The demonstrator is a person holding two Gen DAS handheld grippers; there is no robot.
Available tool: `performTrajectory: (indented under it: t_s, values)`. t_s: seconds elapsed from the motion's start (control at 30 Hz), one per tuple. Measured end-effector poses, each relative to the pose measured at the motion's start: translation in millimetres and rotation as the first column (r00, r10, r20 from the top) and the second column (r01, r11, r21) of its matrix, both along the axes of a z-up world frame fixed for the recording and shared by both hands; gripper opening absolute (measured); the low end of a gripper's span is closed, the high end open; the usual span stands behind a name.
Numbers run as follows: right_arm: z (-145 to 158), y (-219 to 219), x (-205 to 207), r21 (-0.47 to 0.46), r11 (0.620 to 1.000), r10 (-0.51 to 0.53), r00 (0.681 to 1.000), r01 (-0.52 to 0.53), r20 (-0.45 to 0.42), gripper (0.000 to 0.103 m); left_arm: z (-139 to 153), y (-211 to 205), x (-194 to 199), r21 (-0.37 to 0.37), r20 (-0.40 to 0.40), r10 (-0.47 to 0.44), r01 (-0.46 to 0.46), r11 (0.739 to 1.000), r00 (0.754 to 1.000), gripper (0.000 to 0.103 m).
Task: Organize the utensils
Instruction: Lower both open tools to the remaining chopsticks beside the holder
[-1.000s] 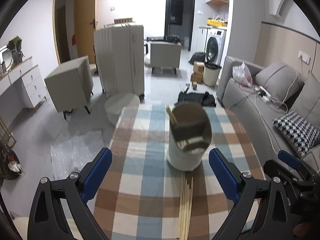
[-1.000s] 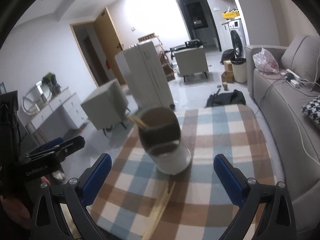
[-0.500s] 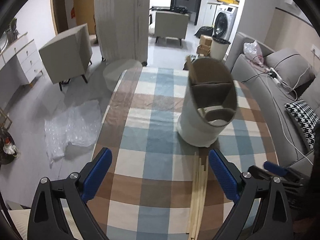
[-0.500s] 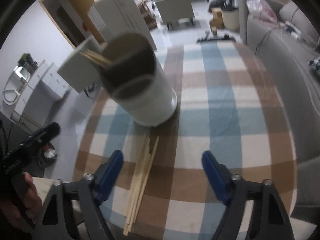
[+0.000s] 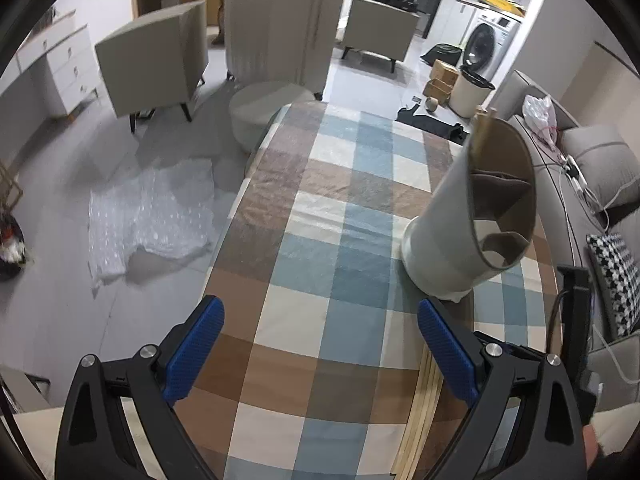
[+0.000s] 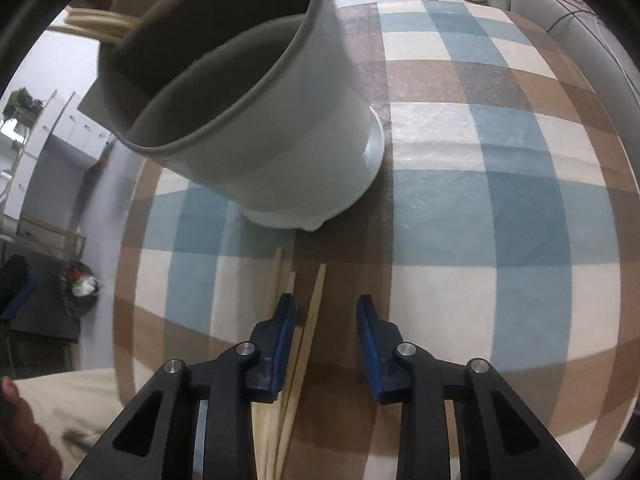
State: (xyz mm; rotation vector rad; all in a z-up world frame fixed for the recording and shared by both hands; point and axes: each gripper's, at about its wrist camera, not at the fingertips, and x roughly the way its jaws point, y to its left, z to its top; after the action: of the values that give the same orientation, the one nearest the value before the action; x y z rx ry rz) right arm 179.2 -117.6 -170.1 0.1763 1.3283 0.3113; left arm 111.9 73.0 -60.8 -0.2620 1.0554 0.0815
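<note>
On the floor at far left lies a sheet of bubble wrap (image 5: 152, 216), with a grey armchair (image 5: 156, 60) behind it. The left claw (image 5: 318, 350) hangs over the checked surface (image 5: 340, 216), its blue pads wide apart with nothing between them. To its right a bundle of chopsticks (image 5: 424, 404) lies flat on the cloth, running toward the near edge and passing under the claw's right finger. Just beyond them stands the holder (image 5: 460, 216), a white cylinder with a divided dark interior; a few more chopsticks (image 5: 482, 132) stick out of its far compartment. A sofa (image 5: 600, 168) runs along the right side.

In the right wrist view the holder (image 6: 280, 128) fills the upper left, with the loose chopsticks (image 6: 310, 320) fanned just in front of its base. The right claw (image 6: 326, 344) is down over them and closing: one stick lies in the gap between the pads, the rest sit at or under the left pad, and the right pad does not touch the stick.
</note>
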Motion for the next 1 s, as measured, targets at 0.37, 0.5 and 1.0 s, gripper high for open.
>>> performTrajectory:
  t_s: [0.37, 0.5, 1.0]
  values:
    - [-3, 24, -8, -0.198, 0.980, 0.036, 0.996, -0.018, 0.085, 0.009, -2, 15, 1, -0.024, -0.018, 0.028, -0.029, 0.999, 0.999, 0.095]
    - [-4, 20, -13, -0.194, 0.981, 0.015, 0.995, 0.005, 0.100, 0.004, -5, 16, 1, -0.013, -0.020, 0.030, -0.030, 0.999, 0.999, 0.095]
    - [20, -54, -12, 0.084, 0.967, -0.247, 0.967, 0.241, 0.064, 0.003, -40, -21, 9, 0.004, -0.156, -0.097, 0.099, 0.995, 0.983, 0.095]
